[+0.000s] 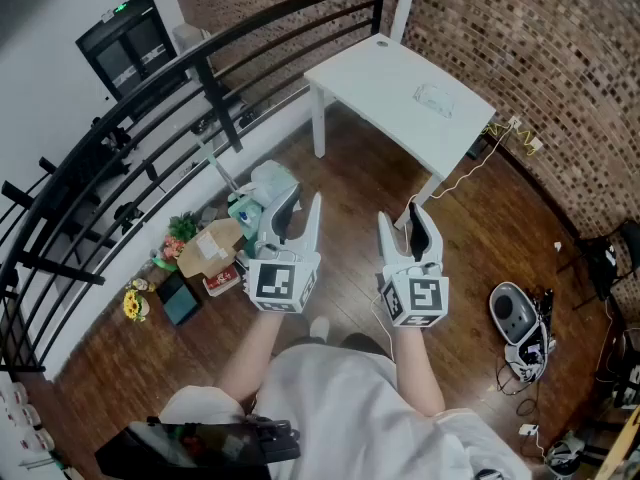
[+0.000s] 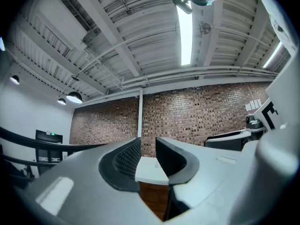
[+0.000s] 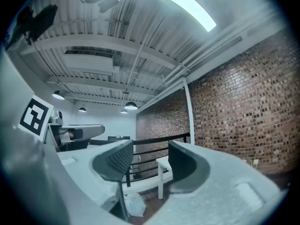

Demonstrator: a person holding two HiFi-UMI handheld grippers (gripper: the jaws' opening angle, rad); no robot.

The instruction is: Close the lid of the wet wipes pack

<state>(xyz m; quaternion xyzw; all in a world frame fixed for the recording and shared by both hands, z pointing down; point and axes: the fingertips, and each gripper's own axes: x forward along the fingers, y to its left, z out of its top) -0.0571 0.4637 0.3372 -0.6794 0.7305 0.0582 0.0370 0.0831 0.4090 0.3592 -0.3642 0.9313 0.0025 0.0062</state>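
The wet wipes pack lies as a small clear packet on the white table at the far side of the room; its lid is too small to make out. Both grippers hang in mid-air over the wooden floor, well short of the table. My left gripper is open with nothing between its fingers, and in the left gripper view the table shows through the gap of that gripper. My right gripper is open and empty too, and in its own view this gripper faces the table and the railing.
A black railing runs along the left. Below it the floor holds clutter: a cardboard box, flowers and a pale bag. A grey device with cables sits at the right. A brick wall stands behind the table.
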